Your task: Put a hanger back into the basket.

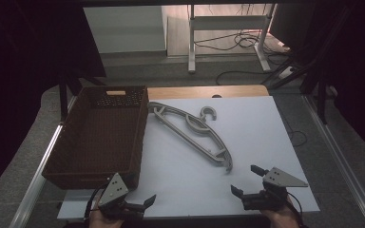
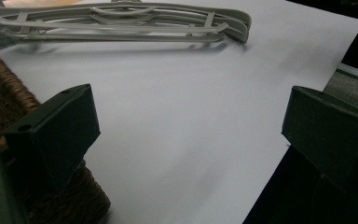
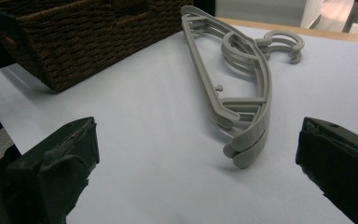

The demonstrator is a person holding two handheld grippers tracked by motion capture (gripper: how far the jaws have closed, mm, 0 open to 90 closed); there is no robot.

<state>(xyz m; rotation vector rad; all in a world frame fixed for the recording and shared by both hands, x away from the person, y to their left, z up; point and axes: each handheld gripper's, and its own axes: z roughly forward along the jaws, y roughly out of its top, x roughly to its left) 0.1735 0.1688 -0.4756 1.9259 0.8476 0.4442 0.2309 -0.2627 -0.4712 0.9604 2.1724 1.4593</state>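
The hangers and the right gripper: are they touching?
Apart. In the right gripper view, bare white sheet lies between the near end of the hangers and the right gripper, whose jaws stand wide open.

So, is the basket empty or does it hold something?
Empty. The high view shows only bare woven floor inside the basket; the hangers lie beside it on the white sheet.

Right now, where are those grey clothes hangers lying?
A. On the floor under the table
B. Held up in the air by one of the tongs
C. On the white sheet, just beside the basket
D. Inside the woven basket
C: the grey hangers lie flat in a stack on the white sheet, next to the brown woven basket, and both tongs sit open near the table's front edge, holding nothing.
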